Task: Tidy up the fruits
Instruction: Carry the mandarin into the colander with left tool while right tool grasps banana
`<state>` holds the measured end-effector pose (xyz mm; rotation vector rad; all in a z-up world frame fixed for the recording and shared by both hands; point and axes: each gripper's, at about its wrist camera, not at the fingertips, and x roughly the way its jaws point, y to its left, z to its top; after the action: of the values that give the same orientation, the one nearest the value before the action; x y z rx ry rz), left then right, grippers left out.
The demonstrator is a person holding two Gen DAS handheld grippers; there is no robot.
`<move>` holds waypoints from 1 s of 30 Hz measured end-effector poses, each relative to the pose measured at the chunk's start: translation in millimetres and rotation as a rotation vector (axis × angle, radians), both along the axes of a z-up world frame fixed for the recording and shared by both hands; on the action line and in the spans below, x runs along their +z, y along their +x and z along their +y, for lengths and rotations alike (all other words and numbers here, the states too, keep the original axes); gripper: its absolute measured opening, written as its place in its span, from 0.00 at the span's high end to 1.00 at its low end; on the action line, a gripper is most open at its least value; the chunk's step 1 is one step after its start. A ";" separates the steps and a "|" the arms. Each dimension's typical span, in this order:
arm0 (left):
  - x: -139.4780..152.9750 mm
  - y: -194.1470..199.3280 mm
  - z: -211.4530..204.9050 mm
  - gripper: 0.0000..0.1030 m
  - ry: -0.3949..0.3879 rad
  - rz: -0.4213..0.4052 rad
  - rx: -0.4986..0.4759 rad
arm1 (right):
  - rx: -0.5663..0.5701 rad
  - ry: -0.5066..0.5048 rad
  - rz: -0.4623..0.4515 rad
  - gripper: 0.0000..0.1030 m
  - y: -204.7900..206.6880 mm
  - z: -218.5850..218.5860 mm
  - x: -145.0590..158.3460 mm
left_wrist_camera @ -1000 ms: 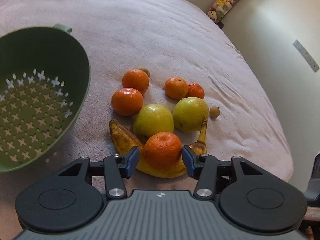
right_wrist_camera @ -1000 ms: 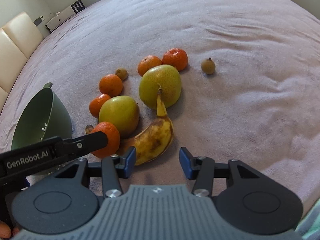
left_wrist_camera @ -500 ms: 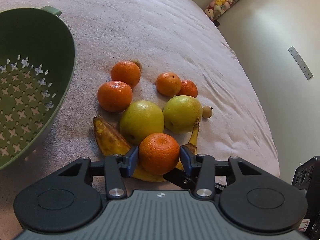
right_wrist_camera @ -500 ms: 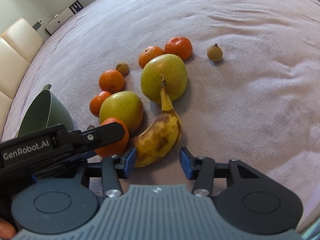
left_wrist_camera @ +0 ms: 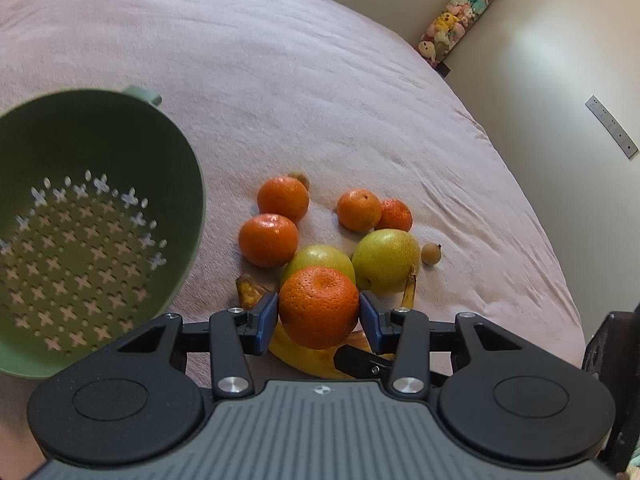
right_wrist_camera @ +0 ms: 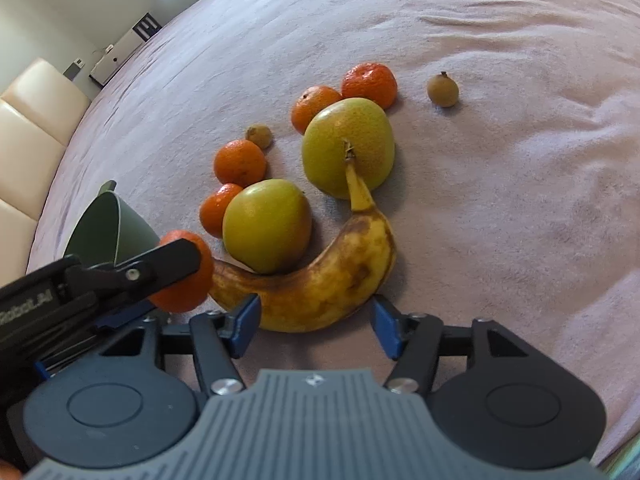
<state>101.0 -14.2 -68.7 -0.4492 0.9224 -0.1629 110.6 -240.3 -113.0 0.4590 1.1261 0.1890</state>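
The left gripper point(left_wrist_camera: 319, 316) clamps the firm, light, roll-prone orange point(left_wrist_camera: 319, 307) across its widest girth just right of the green colander point(left_wrist_camera: 100, 216); the right gripper point(right_wrist_camera: 316, 326), jaws just widened, straddles the soft, bruisable banana point(right_wrist_camera: 320, 284) without gripping it.

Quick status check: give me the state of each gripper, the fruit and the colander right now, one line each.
Left gripper: jaws shut on an orange, lifted clear of the cloth.
Held orange: clamped, off the surface.
Right gripper: jaws just opened wider, astride the banana, not pressing it.
Banana: lying on the cloth, spotted brown.
Green colander: empty, tilted.
Four other oranges: loose on the cloth.
Two green fruits: resting against the banana.
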 end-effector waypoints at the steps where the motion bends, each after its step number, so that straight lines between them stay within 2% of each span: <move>1: 2.2 -1.3 0.8 0.52 0.010 -0.007 -0.002 | -0.014 0.004 0.005 0.42 0.4 0.2 -1.6; 7: 6.7 -8.3 10.5 0.52 0.018 -0.014 0.013 | -0.107 0.044 0.043 0.42 5.4 0.6 -13.7; 15: 11.8 -17.4 23.0 0.52 0.013 -0.031 0.042 | -0.189 0.040 0.044 0.41 9.1 5.5 -18.1; 19: 17.1 -22.7 25.8 0.52 0.017 -0.048 0.051 | -0.217 0.025 0.046 0.44 11.0 8.2 -17.2; 23: 23.1 -29.0 31.0 0.52 0.016 -0.063 0.069 | -0.215 -0.011 0.024 0.52 5.0 12.1 -7.7; 30: 32.3 -39.5 42.0 0.52 0.028 -0.071 0.105 | -0.158 -0.070 -0.064 0.61 -4.7 21.8 16.4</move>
<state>61.5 27.8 -36.3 -0.4620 0.8284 -0.0698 105.9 -218.5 -96.5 0.4740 1.0259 0.0256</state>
